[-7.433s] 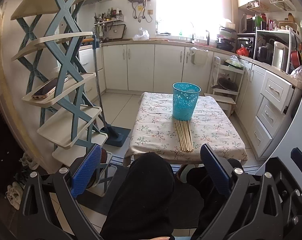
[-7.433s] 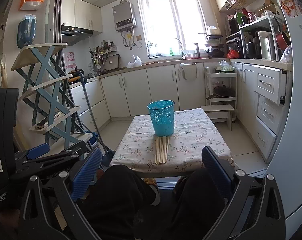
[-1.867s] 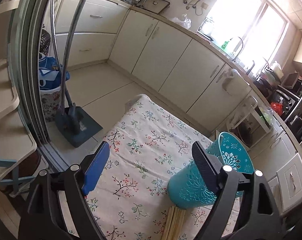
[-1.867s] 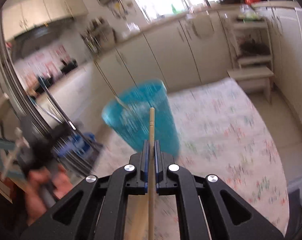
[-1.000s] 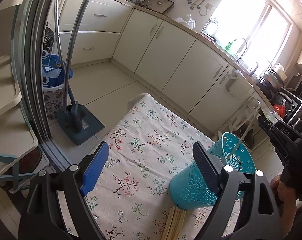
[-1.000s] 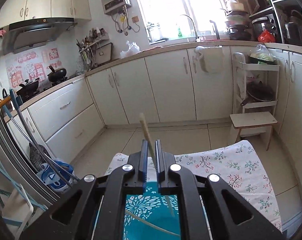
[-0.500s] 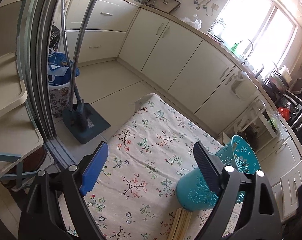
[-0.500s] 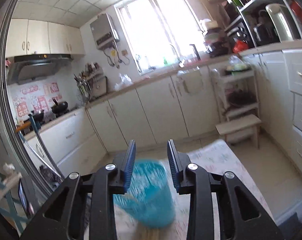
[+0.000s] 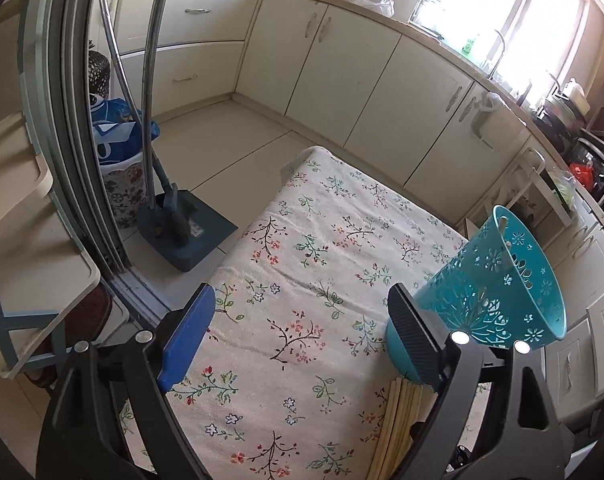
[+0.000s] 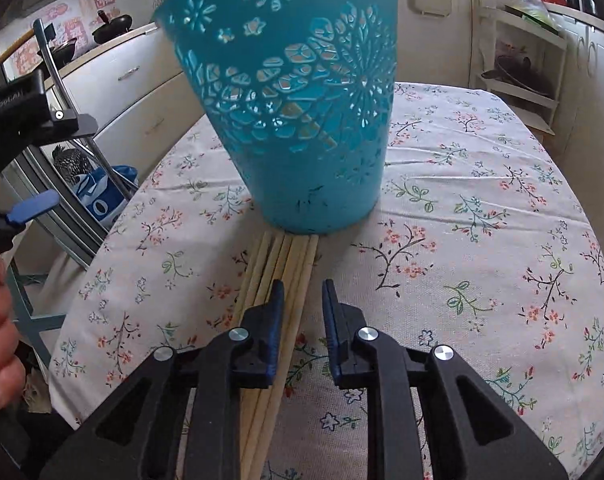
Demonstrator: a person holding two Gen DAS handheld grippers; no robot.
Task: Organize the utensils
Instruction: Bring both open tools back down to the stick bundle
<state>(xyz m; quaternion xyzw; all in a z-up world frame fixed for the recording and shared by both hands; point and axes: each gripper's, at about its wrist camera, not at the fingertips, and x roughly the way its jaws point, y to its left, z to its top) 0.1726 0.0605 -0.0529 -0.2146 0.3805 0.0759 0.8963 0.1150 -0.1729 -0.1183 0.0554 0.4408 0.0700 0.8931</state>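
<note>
A teal perforated cup (image 10: 297,120) stands on the floral tablecloth (image 10: 482,208). A row of several wooden chopsticks (image 10: 289,268) lies in front of it, their far ends against its base. My right gripper (image 10: 301,300) is open, low over the chopsticks, its fingers (image 10: 270,320) straddling the rightmost ones. In the left wrist view the cup (image 9: 498,292) sits just right of my open, empty left gripper (image 9: 302,332), which hovers above the tablecloth (image 9: 302,264). A chopstick end (image 9: 502,222) shows inside the cup. More chopsticks (image 9: 398,420) lie below it.
A dustpan and broom (image 9: 173,216) stand on the floor left of the table, by a floral bin (image 9: 117,168). Kitchen cabinets (image 9: 342,72) line the far wall. A shelf rack (image 9: 29,216) is at the left. The left gripper (image 10: 25,120) shows at the right view's left edge.
My right gripper has let go of the chopstick it carried to the cup, opened, and dropped down to the chopsticks on the cloth. My left gripper has stayed open and barely moved.
</note>
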